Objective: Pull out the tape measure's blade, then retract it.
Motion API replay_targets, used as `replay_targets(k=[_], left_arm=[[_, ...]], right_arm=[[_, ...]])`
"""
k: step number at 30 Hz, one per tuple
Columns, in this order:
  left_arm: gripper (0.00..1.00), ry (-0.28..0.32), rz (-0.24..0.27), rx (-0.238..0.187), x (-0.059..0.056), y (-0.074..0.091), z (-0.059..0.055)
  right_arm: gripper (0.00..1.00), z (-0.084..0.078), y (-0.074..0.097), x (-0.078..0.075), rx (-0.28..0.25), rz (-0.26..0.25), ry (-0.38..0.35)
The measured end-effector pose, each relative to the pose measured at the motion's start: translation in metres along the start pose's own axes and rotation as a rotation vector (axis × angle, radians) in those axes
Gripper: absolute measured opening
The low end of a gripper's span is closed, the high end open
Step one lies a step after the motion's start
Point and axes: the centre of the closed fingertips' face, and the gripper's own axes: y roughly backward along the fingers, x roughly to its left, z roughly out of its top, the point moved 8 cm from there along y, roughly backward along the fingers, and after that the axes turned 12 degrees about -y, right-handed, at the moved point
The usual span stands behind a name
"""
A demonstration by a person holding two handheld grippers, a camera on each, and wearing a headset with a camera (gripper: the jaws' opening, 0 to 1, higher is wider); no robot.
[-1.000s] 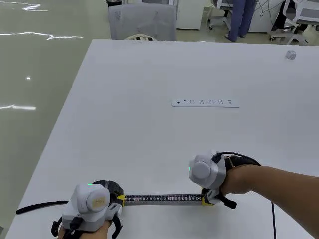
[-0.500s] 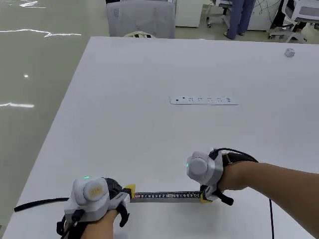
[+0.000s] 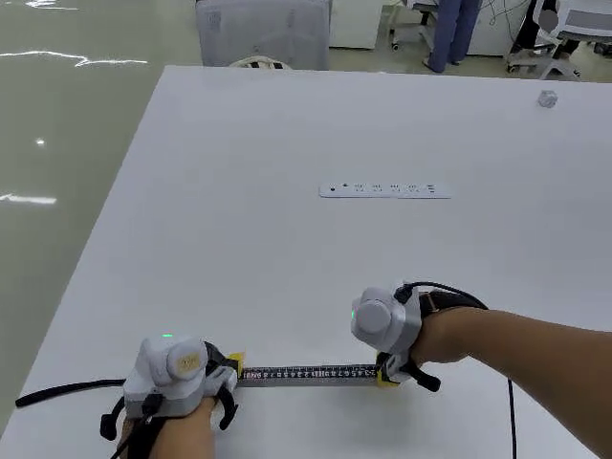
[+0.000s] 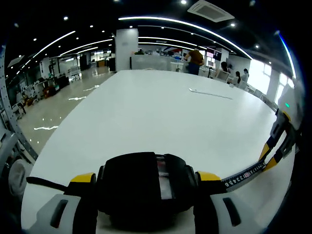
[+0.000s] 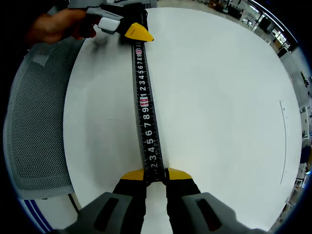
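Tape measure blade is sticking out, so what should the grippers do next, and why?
Probably ease the right gripper toward the left gripper so the blade slides back: it already lies pulled out, tip pinched by the right, black case clamped in the left.

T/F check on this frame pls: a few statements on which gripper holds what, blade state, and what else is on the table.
1. The left gripper clamps the tape measure case between its jaws. True.
2. The right gripper is open and clear of the blade. False: it is shut on the blade at the low-number end.
3. The blade is fully wound into the case. False: it is drawn out and spans the gap between the two grippers.
4. A white power strip lies on the table, beyond both grippers. True.
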Motion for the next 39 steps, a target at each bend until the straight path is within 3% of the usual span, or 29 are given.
replay_targets(k=[7,15,19,25,29,31,37,39], left_arm=[[0.75,0.007,-0.022,-0.002,0.001,0.001,0.0],[0.74,0.026,-0.063,-0.006,0.003,0.002,0.001],[0.73,0.03,-0.081,-0.005,0.004,0.001,0.001],[0.73,0.031,-0.084,-0.048,0.002,0.007,-0.004],[0.72,-0.027,-0.12,-0.083,0.003,0.006,-0.004],[0.72,-0.018,-0.129,-0.102,0.005,0.007,-0.006],[0.7,-0.072,-0.099,-0.096,0.002,0.012,-0.002],[0.69,-0.062,-0.095,-0.08,0.003,0.013,-0.002]], right_arm=[[0.15,0.0,0.001,0.002,-0.004,-0.006,0.011],[0.14,-0.003,0.001,0.002,-0.059,-0.009,0.028],[0.14,0.003,-0.001,0.006,-0.073,-0.005,0.022],[0.14,0.009,-0.002,0.009,-0.079,-0.007,0.016],[0.14,0.01,-0.002,0.009,-0.078,0.0,0.0],[0.14,0.011,-0.002,0.01,-0.075,0.0,0.002],[0.14,0.01,-0.002,0.009,-0.079,-0.002,-0.011],[0.14,0.01,-0.002,0.01,-0.076,-0.005,-0.011]])
